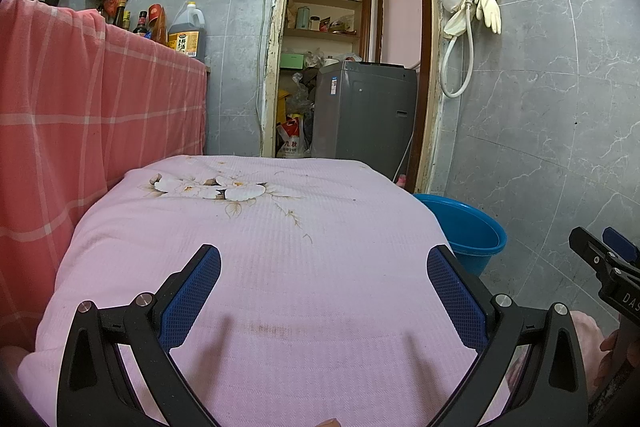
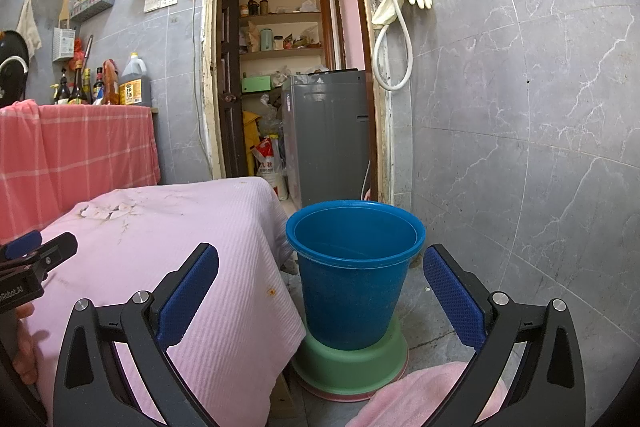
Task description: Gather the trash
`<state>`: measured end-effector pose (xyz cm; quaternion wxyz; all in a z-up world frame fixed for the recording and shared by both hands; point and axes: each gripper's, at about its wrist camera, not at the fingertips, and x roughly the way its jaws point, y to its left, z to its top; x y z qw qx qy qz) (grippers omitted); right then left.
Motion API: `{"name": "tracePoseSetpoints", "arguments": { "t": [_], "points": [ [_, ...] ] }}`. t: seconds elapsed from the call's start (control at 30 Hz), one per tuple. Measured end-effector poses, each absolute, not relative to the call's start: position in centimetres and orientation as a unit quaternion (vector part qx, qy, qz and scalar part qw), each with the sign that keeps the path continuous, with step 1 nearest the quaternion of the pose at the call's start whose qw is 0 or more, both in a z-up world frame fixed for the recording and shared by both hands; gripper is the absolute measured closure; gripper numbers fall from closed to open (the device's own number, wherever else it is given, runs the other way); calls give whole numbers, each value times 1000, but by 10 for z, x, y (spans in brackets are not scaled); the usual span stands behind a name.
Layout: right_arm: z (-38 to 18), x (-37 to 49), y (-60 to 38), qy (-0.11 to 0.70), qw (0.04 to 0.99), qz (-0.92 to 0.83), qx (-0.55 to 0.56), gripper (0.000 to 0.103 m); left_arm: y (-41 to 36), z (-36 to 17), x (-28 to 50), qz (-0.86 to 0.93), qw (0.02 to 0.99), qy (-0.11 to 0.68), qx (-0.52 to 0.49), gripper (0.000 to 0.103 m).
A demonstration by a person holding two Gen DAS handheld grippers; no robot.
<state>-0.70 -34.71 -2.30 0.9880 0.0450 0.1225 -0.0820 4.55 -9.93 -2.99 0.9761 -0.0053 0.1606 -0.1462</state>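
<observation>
A blue bucket (image 2: 354, 275) stands on a green upturned basin (image 2: 352, 363) on the floor, right of a table covered in a pink cloth (image 2: 168, 267). My right gripper (image 2: 320, 291) is open and empty, with the bucket between its fingers in view. My left gripper (image 1: 324, 295) is open and empty above the pink cloth (image 1: 280, 267). The bucket's rim (image 1: 464, 223) shows at the table's right edge in the left wrist view. I see no loose trash on the cloth, only stains and a printed flower (image 1: 208, 189).
A counter draped in red checked cloth (image 1: 80, 107) stands on the left with bottles (image 1: 188, 35) on it. A doorway ahead shows a grey washing machine (image 1: 364, 111) and shelves. The grey tiled wall (image 2: 520, 147) is on the right, with gloves and a hose (image 2: 396, 39).
</observation>
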Motion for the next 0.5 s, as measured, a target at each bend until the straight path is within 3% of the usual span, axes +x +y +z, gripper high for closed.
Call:
{"name": "tracePoseSetpoints", "arguments": {
  "t": [0.5],
  "points": [
    [-23,-7,-347,123,988,-82,45,0,-98,-33,46,-135,978,159,-3,2]
  ]
}}
